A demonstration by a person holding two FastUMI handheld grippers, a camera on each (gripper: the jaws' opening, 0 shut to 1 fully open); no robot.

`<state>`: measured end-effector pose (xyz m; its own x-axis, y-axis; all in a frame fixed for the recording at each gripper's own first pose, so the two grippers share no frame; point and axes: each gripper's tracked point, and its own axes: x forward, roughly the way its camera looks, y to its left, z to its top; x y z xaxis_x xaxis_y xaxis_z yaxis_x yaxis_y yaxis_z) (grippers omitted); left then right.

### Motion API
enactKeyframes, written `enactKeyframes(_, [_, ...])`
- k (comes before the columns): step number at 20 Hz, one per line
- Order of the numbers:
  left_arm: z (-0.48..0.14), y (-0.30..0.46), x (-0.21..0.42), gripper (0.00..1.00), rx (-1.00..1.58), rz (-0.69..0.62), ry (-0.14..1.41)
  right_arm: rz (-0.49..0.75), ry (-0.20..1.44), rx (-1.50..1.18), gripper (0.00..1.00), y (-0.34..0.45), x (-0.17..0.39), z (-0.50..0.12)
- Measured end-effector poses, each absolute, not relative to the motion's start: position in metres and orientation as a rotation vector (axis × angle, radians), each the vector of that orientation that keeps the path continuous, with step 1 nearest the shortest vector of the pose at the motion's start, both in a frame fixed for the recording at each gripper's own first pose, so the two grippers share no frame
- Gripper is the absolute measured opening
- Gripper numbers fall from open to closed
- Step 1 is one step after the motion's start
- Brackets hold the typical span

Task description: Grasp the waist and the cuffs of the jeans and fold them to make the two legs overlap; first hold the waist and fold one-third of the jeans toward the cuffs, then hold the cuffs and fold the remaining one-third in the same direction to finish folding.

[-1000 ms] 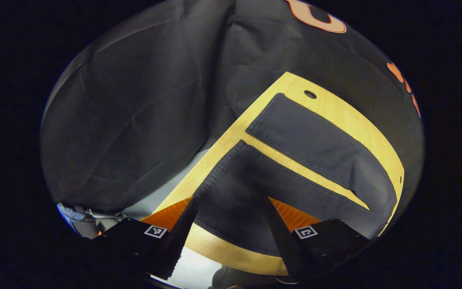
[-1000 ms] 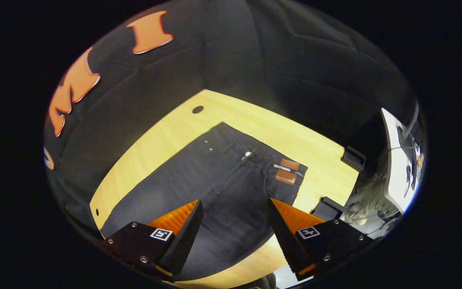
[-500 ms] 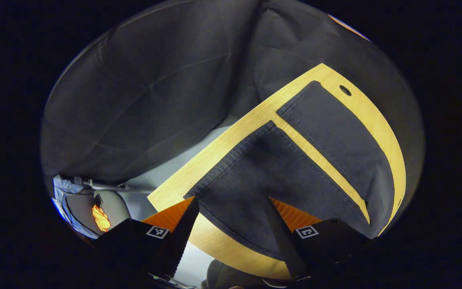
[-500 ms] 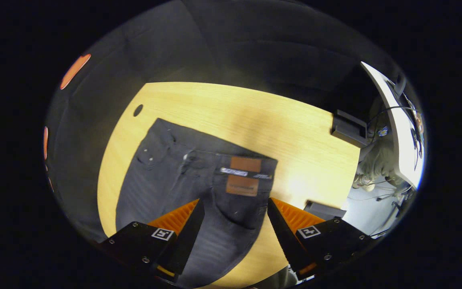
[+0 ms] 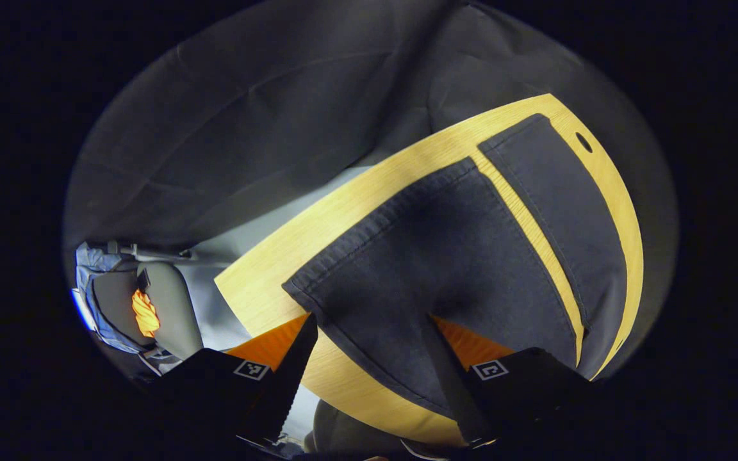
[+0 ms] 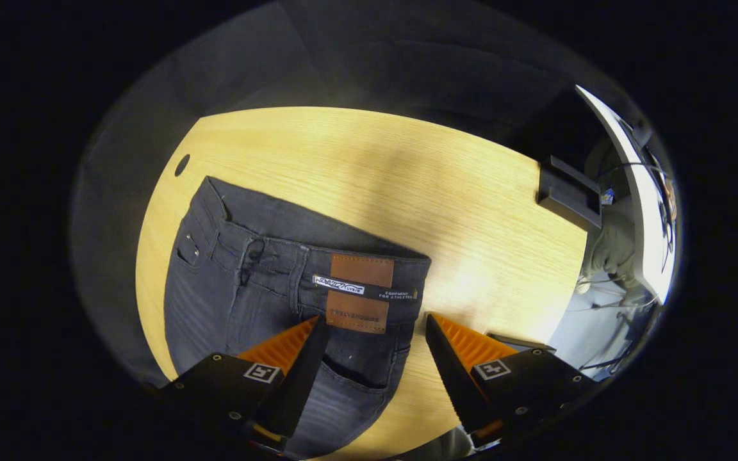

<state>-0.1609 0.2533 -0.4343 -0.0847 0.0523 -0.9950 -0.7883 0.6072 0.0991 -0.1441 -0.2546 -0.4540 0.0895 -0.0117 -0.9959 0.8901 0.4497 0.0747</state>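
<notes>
Dark grey jeans lie flat on a light wooden table. In the left gripper view the two legs run side by side with a strip of table between them, and the near leg's cuff lies just ahead of my left gripper. That gripper is open above the near leg, holding nothing. In the right gripper view the waist with its brown patch sits just ahead of my right gripper. It is open over the hip pocket, with nothing between its fingers.
A round hole marks the table near the far waist corner. Small dark blocks sit at the table's right edge, with a white desk and cables beyond. Off the table's end in the left gripper view stands a chair.
Both grippers have swung and moved closer over the jeans: the left toward the near cuff, the right toward the waist patch. Both stayed open.
</notes>
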Motion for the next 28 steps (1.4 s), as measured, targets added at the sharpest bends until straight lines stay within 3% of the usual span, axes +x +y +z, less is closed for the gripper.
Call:
enactKeyframes(6, [-0.440,0.249,-0.159,0.99,-0.682,0.806,1.523,-0.818,1.431,0.807,0.77,-0.246,-0.141,-0.460])
enactKeyframes(7, [-0.440,0.250,-0.160,0.98,-0.679,0.813,1.520,-0.819,1.438,0.789,0.65,-0.249,-0.142,-0.460])
enactKeyframes(8, [-0.440,0.251,-0.161,0.96,-0.682,0.818,1.519,-0.815,1.430,0.795,0.60,-0.246,-0.140,-0.461])
enactKeyframes(10, [-0.442,0.252,-0.162,0.95,-0.693,0.809,1.528,-0.803,1.422,0.785,0.35,-0.246,-0.136,-0.460])
enactKeyframes(13, [-0.438,0.256,-0.173,0.84,-0.677,0.739,1.553,-0.761,1.380,0.817,0.35,-0.246,-0.136,-0.458])
enactKeyframes(14, [-0.443,0.257,-0.173,0.67,-0.688,0.742,1.545,-0.778,1.353,0.889,0.35,-0.240,-0.135,-0.465])
enactKeyframes(15, [-0.441,0.256,-0.168,0.49,-0.711,0.741,1.537,-0.767,1.322,0.941,0.19,-0.243,-0.132,-0.458])
enactKeyframes(18, [-0.442,0.255,-0.154,0.02,-0.764,0.706,1.487,-0.733,1.243,1.061,0.19,-0.241,-0.130,-0.456])
enactKeyframes(20, [-0.440,0.257,-0.153,0.02,-0.759,0.667,1.448,-0.720,1.161,1.149,0.18,-0.242,-0.126,-0.450])
enactKeyframes(21, [-0.438,0.256,-0.149,0.02,-0.753,0.639,1.432,-0.715,1.134,1.182,0.09,-0.239,-0.126,-0.456])
enactKeyframes(28, [-0.395,0.250,-0.100,0.02,-0.819,0.513,1.231,-0.667,1.021,1.199,0.09,-0.238,-0.112,-0.424])
